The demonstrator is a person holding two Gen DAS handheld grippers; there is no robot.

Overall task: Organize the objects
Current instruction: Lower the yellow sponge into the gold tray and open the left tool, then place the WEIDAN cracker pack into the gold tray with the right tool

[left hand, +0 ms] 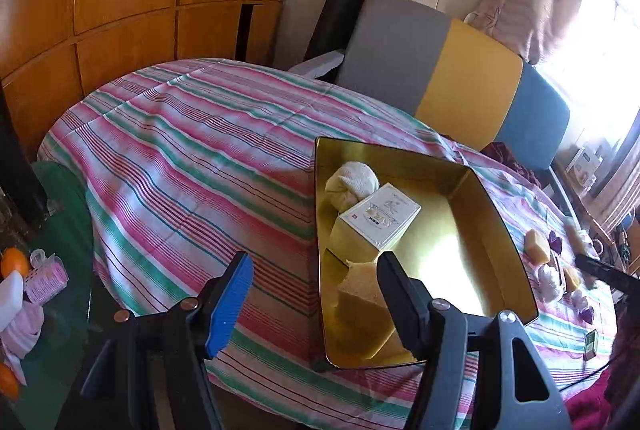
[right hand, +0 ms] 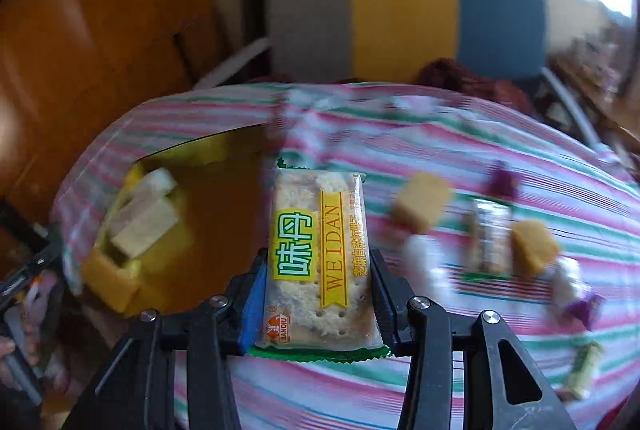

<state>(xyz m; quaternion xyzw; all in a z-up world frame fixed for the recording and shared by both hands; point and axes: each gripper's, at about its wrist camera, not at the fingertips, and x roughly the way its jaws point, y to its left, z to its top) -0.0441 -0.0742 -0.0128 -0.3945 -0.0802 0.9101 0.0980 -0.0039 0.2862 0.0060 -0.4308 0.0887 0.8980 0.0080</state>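
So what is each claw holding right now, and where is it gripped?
The right claw grips the cracker packet by its long side edges, near the bottom end. The left claw is open, holding nothing.

A striped cloth (left hand: 192, 158) covers the surface, bearing a gold tin (left hand: 500, 238), yellow sponges (right hand: 534, 248) and wrapped sweets (right hand: 582, 304).

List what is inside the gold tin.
Inside the gold tin: a rolled white cloth, a white box and a yellow sponge. Whatever lies under the box stays hidden.
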